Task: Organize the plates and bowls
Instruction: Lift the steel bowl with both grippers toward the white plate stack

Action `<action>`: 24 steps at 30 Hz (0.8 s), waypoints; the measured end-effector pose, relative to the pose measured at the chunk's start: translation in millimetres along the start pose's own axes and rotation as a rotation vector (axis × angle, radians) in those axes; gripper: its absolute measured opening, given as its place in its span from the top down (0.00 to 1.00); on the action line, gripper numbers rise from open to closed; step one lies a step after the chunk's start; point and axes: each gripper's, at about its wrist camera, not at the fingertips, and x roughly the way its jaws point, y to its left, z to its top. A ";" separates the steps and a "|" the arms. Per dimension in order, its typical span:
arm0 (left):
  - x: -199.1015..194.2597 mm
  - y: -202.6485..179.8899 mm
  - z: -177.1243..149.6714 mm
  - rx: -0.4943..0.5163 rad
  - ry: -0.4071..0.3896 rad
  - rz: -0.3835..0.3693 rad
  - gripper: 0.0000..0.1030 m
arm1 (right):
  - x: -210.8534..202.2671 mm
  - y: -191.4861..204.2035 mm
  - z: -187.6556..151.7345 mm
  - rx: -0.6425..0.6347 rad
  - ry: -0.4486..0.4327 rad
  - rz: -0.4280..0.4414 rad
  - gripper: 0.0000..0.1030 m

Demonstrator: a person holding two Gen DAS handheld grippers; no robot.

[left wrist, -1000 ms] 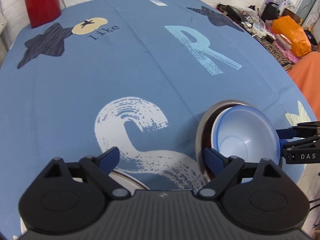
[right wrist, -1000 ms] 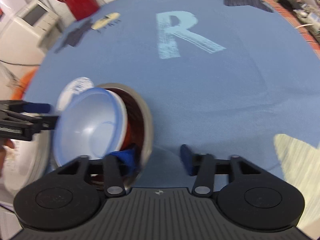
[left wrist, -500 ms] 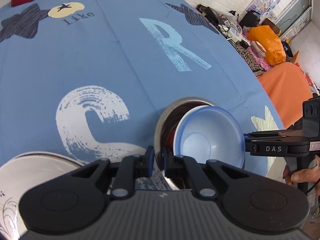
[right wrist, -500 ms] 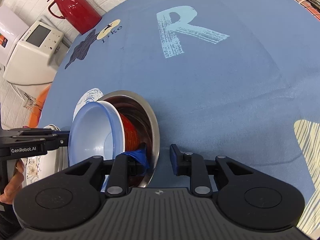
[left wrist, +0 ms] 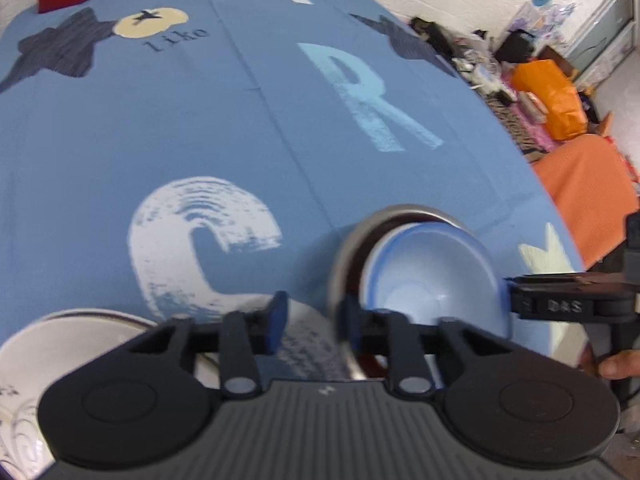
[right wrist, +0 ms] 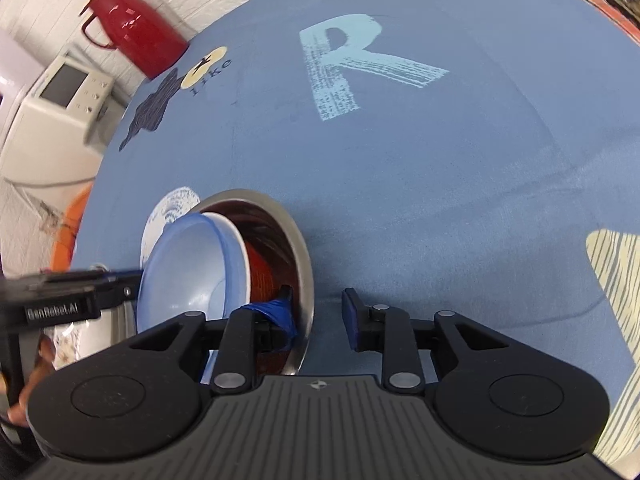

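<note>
A steel bowl (left wrist: 404, 213) (right wrist: 301, 248) stands on the blue tablecloth (left wrist: 240, 140) near its front edge. Nested in it are an orange-red bowl (right wrist: 262, 276) and, tilted on top, a light blue bowl (left wrist: 432, 276) (right wrist: 188, 272). My left gripper (left wrist: 312, 320) is open and straddles the steel rim on the left side, right finger inside. My right gripper (right wrist: 316, 316) is open and straddles the opposite rim, left finger inside, right finger a little clear of the wall. A white patterned plate (left wrist: 60, 344) lies at the lower left beside the left gripper.
A red thermos (right wrist: 132, 28) stands at the far edge of the table, with a white appliance (right wrist: 60, 100) beyond it. Off the right side are an orange bag (left wrist: 556, 96), clutter and an orange cloth (left wrist: 592, 200). A hand holds each gripper handle.
My left gripper closed in over the steel rim, then its fingers spread a little apart again. My right gripper narrowed around the opposite rim and has held that width.
</note>
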 end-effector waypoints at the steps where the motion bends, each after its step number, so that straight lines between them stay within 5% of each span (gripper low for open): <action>1: -0.7 -2.3 -1.5 0.005 -0.004 -0.001 0.97 | -0.2 -0.3 -0.1 -0.014 0.001 0.004 0.91; 9: 0.2 11.0 -1.5 -0.211 0.012 -0.070 1.00 | -1.1 -7.6 -9.0 0.116 0.023 0.058 0.98; 15: 3.6 8.0 0.5 -0.238 0.059 -0.105 1.00 | -2.1 -8.0 0.2 0.196 0.044 0.072 0.96; 19: 8.8 12.9 -3.7 -0.253 0.073 -0.138 1.00 | -1.1 -0.9 -1.2 0.031 0.060 0.021 0.97; 21: 8.1 10.3 -3.6 -0.197 0.066 -0.109 0.82 | -4.0 1.2 -1.0 -0.026 0.068 -0.014 0.92; 24: 3.1 3.3 -1.1 -0.126 0.068 -0.089 0.70 | -11.3 3.0 -4.1 -0.073 0.049 -0.049 0.89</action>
